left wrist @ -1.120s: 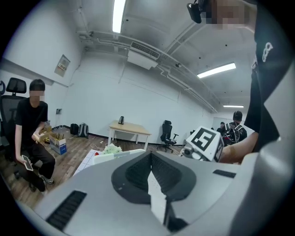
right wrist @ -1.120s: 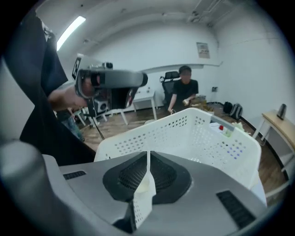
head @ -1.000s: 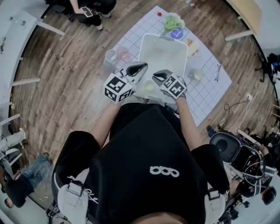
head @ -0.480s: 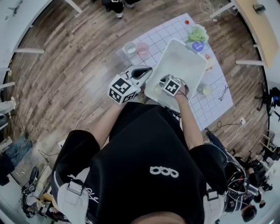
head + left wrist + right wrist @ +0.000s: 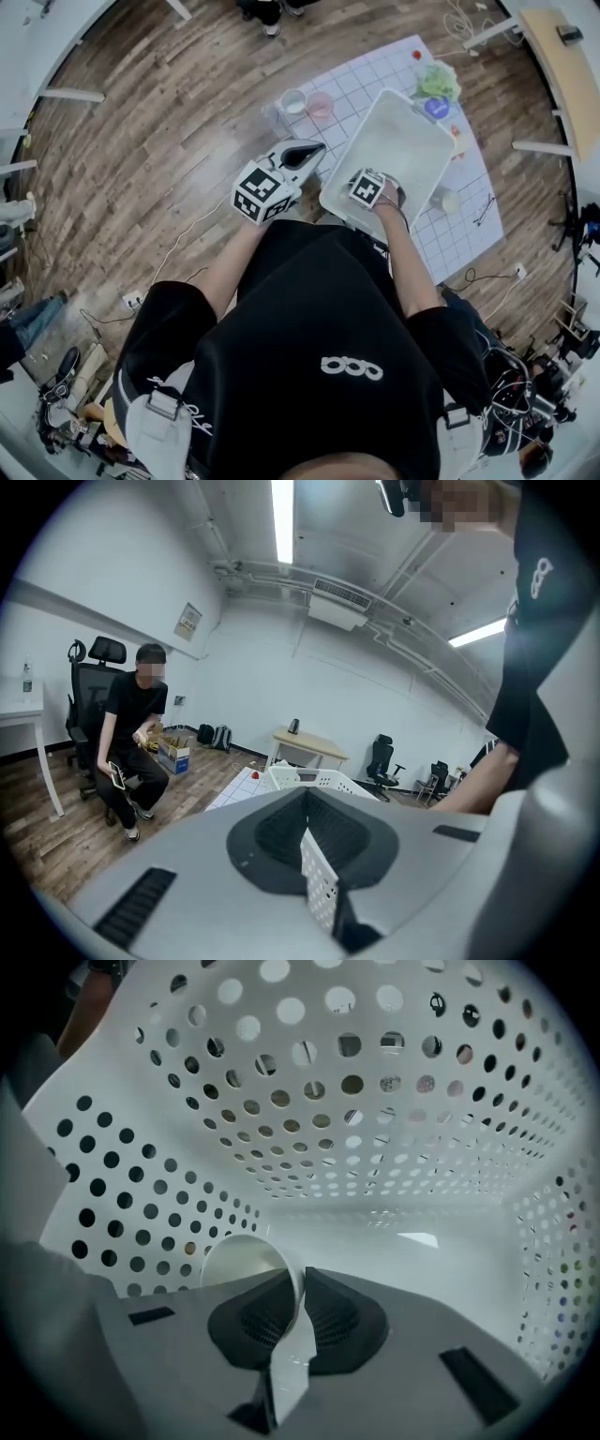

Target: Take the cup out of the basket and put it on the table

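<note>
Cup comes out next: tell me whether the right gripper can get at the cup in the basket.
Probably yes. The right gripper is down inside the open-topped basket, jaws closed on the wall of the cup, and nothing else lies in the way.

Seated person (image 5: pixel 131 733), perhaps leafy greens (image 5: pixel 438 80)

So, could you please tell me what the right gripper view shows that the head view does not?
Only the right gripper view: the inside of the perforated basket and the white cup with its wall pinched between the fingers of the right gripper. Only the head view: the checked mat under the basket, a pink cup outside it, and the left gripper at the basket's side. Both: the basket and the right gripper, which hides the cup in the head view.
</note>
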Available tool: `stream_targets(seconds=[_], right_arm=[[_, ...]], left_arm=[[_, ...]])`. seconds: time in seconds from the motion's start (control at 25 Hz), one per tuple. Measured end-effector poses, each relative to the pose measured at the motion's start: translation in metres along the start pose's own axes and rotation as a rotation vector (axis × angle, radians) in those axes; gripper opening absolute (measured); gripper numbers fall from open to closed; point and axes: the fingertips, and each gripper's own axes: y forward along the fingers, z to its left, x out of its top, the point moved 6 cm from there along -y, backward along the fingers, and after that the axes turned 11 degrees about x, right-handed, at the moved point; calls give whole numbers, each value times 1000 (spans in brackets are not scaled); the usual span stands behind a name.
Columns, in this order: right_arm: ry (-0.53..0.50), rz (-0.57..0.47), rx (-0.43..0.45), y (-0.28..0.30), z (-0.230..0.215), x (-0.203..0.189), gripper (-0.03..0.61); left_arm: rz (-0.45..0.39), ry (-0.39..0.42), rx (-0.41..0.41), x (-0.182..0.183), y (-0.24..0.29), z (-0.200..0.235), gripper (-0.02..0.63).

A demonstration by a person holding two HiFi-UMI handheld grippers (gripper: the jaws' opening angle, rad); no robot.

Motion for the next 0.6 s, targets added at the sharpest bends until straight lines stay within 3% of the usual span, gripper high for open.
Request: stream_targets(seconds=[0.28,0.6], right_arm=[[48,-80,-62,-33,1,6,31],[113,-447,-267,-145,34,11,31]], left_arm=[[10,16,-39,2,3,-4,9],[12,86,-147,20,27,-36,9]])
